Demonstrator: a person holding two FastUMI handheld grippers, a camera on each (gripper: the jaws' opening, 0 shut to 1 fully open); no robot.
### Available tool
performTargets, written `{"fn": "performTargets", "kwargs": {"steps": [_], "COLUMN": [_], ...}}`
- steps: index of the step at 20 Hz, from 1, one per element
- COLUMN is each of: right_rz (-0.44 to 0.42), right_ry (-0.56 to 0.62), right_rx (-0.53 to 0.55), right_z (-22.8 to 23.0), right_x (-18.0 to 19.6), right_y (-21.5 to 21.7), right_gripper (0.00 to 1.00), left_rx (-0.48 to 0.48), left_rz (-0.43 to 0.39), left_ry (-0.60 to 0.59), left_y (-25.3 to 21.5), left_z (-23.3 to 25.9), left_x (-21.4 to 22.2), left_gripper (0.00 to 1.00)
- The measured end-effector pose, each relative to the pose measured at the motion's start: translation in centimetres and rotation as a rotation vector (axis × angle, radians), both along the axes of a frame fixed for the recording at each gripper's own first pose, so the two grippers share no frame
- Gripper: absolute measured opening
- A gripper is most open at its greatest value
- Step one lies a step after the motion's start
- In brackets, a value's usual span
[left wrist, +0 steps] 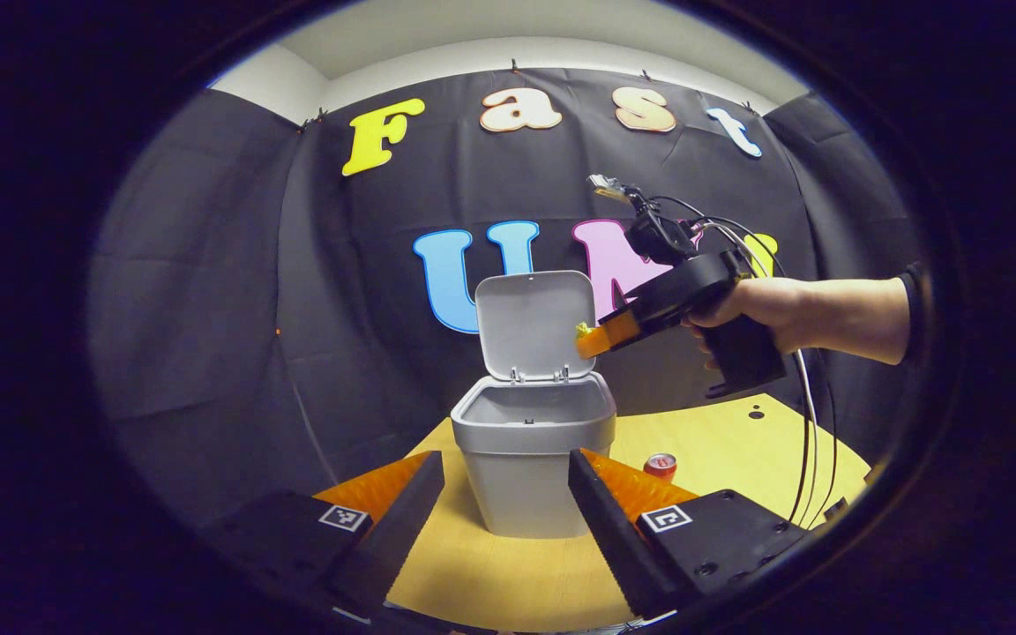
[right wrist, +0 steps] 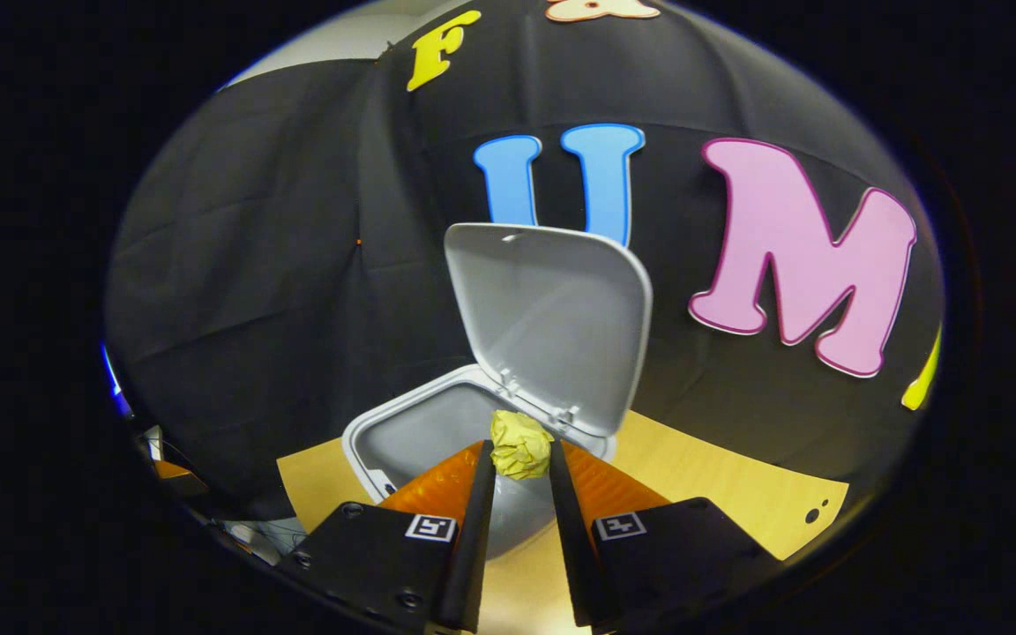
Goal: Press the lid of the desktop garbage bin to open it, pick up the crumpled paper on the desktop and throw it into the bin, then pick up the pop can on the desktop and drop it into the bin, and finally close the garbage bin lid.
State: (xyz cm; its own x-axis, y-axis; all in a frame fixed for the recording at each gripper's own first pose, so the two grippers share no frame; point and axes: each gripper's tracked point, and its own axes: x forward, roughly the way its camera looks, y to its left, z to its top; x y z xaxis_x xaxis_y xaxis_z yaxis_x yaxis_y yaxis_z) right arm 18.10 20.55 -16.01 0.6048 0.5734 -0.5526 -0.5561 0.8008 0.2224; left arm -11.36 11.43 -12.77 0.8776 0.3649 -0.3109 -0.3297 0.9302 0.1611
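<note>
In the right gripper view, your right gripper (right wrist: pixel 519 459) was clamped on a crumpled ball of yellow paper (right wrist: pixel 520 444), both fingers pressing its sides at their tips. Just beyond and below those tips sat the small grey plastic desktop garbage bin (right wrist: pixel 402 434), with its hinged grey lid (right wrist: pixel 552 322) standing open and upright behind the paper. The paper hung over the bin's open mouth, close to the lid's hinge. In the left gripper view, your left gripper (left wrist: pixel 506 476) had its fingers spread wide apart, holding nothing, with the grey bin directly ahead between them on the pale wooden tabletop (left wrist: pixel 517 573). Farther off, above and to the right of the bin, your bare hand (left wrist: pixel 759 309) held the right gripper, whose tips carried the yellow paper in front of the raised lid. A red pop can (left wrist: pixel 660 465) stood on the tabletop just beyond the left gripper's right-hand finger, beside the bin.
</note>
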Motion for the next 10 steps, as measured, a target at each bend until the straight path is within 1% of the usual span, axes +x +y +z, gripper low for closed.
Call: {"fn": "performTargets", "kwargs": {"steps": [3, 4, 5, 6, 7, 8, 10], "right_rz": [0.02, 0.024, 0.026, 0.021, 0.027, 0.02, 0.007], "right_ry": [0.001, 0.003, 0.007, 0.003, -0.01, -0.026, -0.052], "right_rx": [-0.027, -0.033, -0.037, -0.05, -0.059, -0.077, -0.098], "right_z": [-0.9, -1.2, -1.5, -1.7, -1.9, -2.0, -1.7], "right_x": [-0.2, -0.3, -0.4, -0.4, -0.4, -0.3, -0.1], "right_y": [1.4, 1.6, 2.0, 1.9, 2.1, 1.8, 1.3], "right_gripper": [0.43, 0.32, 0.49, 0.41, 0.45, 0.69, 0.87], "left_rx": [-0.012, -0.015, -0.015, -0.008, 0.003, 0.008, -0.005], "left_rz": [0.024, 0.031, 0.036, 0.038, 0.036, 0.033, 0.025], "left_ry": [0.008, 0.01, 0.012, 0.015, 0.018, 0.02, 0.021], "left_y": [1.0, 1.3, 1.5, 1.8, 2.0, 2.1, 2.1], "left_z": [0.0, -0.2, -0.2, -0.1, -0.1, -0.1, -0.5], "left_x": [-0.8, -1.2, -1.5, -1.8, -2.0, -2.1, -2.1], "left_gripper": [0.96, 0.96, 0.96, 0.97, 0.97, 0.97, 0.96]}}
